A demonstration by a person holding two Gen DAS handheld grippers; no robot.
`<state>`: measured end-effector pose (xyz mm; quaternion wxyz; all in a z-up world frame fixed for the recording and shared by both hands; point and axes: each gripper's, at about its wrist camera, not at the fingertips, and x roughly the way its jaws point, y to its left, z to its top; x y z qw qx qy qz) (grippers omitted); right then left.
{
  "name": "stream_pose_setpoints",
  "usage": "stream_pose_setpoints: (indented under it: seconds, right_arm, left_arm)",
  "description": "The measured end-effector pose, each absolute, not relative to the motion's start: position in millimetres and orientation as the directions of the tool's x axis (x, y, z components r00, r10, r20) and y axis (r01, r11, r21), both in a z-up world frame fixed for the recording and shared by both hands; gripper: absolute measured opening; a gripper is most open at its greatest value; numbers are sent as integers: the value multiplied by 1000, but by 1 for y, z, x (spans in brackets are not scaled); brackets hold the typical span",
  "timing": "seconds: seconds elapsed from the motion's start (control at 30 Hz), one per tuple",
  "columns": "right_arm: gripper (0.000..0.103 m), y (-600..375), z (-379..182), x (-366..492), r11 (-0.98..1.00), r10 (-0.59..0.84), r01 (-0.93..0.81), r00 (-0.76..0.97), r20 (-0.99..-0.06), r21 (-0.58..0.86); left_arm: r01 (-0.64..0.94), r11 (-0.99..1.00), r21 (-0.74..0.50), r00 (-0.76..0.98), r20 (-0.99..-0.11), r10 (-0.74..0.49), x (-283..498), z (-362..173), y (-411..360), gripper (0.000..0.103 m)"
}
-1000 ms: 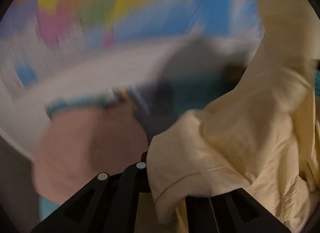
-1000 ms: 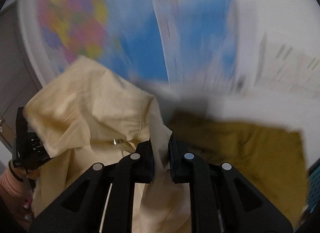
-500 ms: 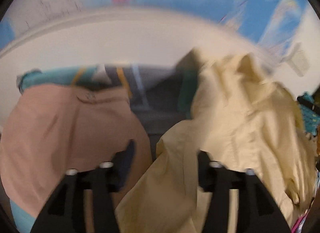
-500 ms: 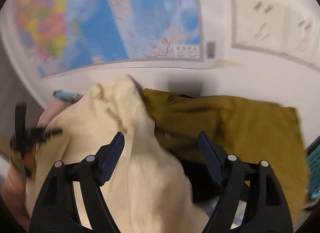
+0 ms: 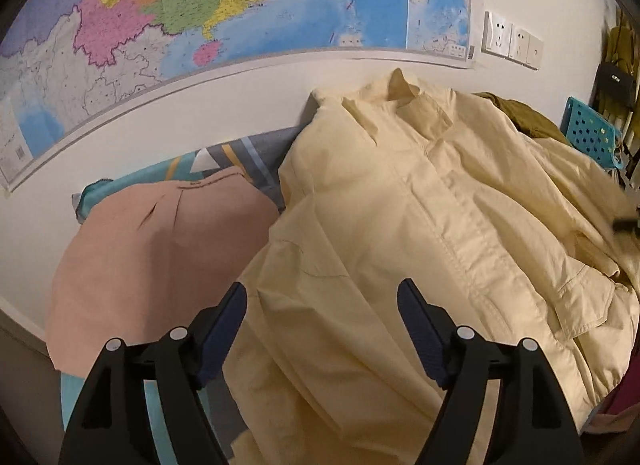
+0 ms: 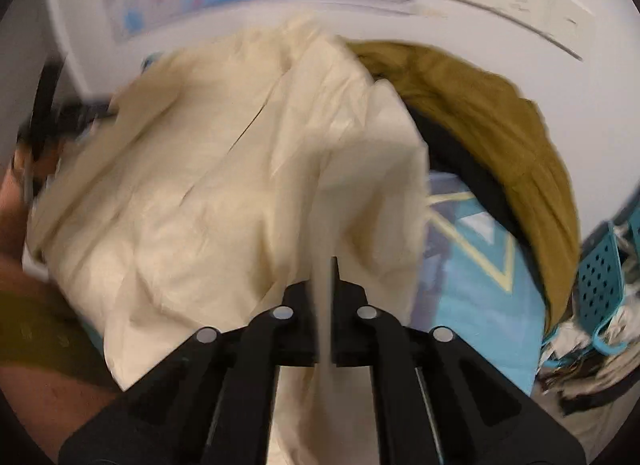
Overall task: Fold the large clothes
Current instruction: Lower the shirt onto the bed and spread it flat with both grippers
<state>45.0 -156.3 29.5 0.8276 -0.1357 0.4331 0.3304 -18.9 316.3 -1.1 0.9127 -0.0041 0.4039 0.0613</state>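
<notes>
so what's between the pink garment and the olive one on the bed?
The cream shirt lies spread between the pink garment and the olive garment, collar toward the wall. The left wrist view shows it best.

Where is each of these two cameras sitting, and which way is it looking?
Left wrist: on the left gripper, facing the wall map over a pale yellow shirt and pink garment; both open fingers show.
Right wrist: on the right gripper, shut on the shirt; an olive garment and the person's forearm show.
Shared: shirt, map, turquoise basket.
</notes>
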Motion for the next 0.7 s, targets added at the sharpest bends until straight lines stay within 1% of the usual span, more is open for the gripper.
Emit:
stream_pose_setpoints:
  seconds: [0.13, 0.17, 0.23, 0.27, 0.3, 0.33, 0.37, 0.4, 0.43, 0.47, 0.5, 0.53, 0.63, 0.7]
  right_arm:
    - [3, -212, 80, 93, 825, 519, -515, 529, -672, 232]
    - [3, -225, 84, 110, 836, 525, -475, 548, -652, 274]
    - [7, -241, 73, 136, 845, 526, -420, 540, -657, 331]
    - [12, -245, 64, 147, 862, 502, -378, 539, -676, 339]
    - [27, -245, 47, 158, 890, 449, -333, 530, -719, 311]
    - [39, -244, 32, 165, 911, 405, -301, 518, -753, 283]
    - [43, -245, 19, 169, 921, 385, -270, 504, -773, 282]
    - [45, -245, 9, 171, 920, 388, -257, 484, -784, 297]
    - [50, -245, 6, 169, 918, 392, -258, 487, -781, 300]
    - [55, -245, 8, 162, 926, 374, -256, 514, -772, 278]
    - [66, -247, 12, 155, 932, 356, -257, 535, -766, 255]
    - [71, -247, 19, 144, 936, 344, -267, 566, -749, 228]
    - [73, -254, 35, 123, 928, 366, -296, 613, -700, 226]
    - [73, -252, 48, 98, 917, 389, -337, 647, -656, 211]
  left_arm:
    - [-150, 986, 73, 661, -734, 155, -20, 2, 317, 75]
    - [-167, 983, 80, 654, -737, 172, -19, 1, 318, 75]
    - [-177, 980, 91, 648, -739, 185, -18, -1, 320, 75]
    - [-183, 978, 100, 639, -744, 196, -17, -3, 320, 75]
    - [-196, 974, 115, 621, -754, 214, -15, -7, 321, 75]
    - [-198, 972, 125, 611, -760, 222, -14, -9, 321, 75]
    - [-194, 972, 130, 604, -765, 223, -14, -11, 321, 75]
    - [-191, 973, 129, 601, -768, 220, -16, -10, 320, 75]
    - [-186, 975, 123, 602, -769, 212, -20, -8, 319, 75]
    - [-169, 980, 103, 614, -767, 186, -26, -4, 317, 75]
    - [-152, 985, 80, 628, -762, 159, -33, 2, 315, 75]
    - [-141, 988, 68, 635, -759, 143, -39, 6, 311, 75]
    - [-74, 997, 14, 649, -758, 59, -63, 13, 292, 81]
    - [-24, 1000, -6, 626, -780, 10, -77, 6, 274, 83]
